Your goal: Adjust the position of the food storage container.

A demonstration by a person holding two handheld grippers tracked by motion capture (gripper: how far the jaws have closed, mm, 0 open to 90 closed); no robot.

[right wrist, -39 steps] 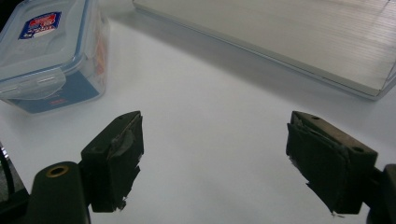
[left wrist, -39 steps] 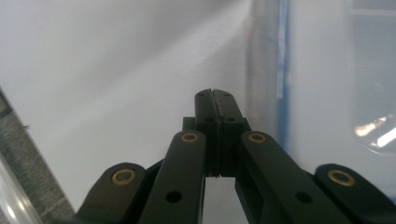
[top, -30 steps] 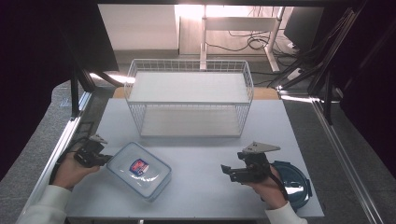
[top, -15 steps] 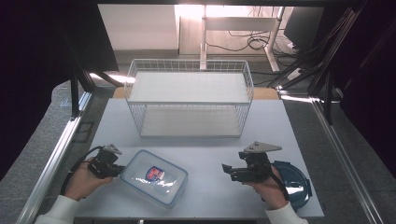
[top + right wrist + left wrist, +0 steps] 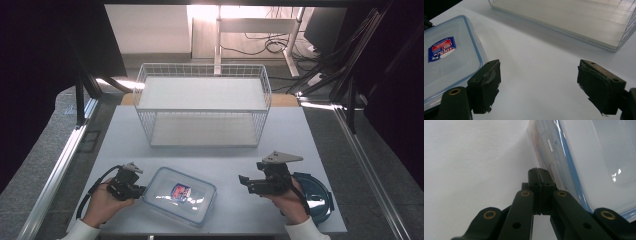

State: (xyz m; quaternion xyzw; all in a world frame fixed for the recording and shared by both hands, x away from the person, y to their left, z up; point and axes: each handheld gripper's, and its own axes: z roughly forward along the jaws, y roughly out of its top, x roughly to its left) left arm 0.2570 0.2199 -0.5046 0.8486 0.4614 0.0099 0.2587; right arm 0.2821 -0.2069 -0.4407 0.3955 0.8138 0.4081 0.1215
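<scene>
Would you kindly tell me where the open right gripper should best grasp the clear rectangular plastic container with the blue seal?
Probably the clear lidded container's near short edge, approached level from its right by the right gripper: it lies flat, and that edge faces the open jaws.

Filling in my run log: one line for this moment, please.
left claw: shut, beside container | right claw: open, empty | basket: empty

Bright backlight from the far side, dark flanks, soft close-up blur
</scene>
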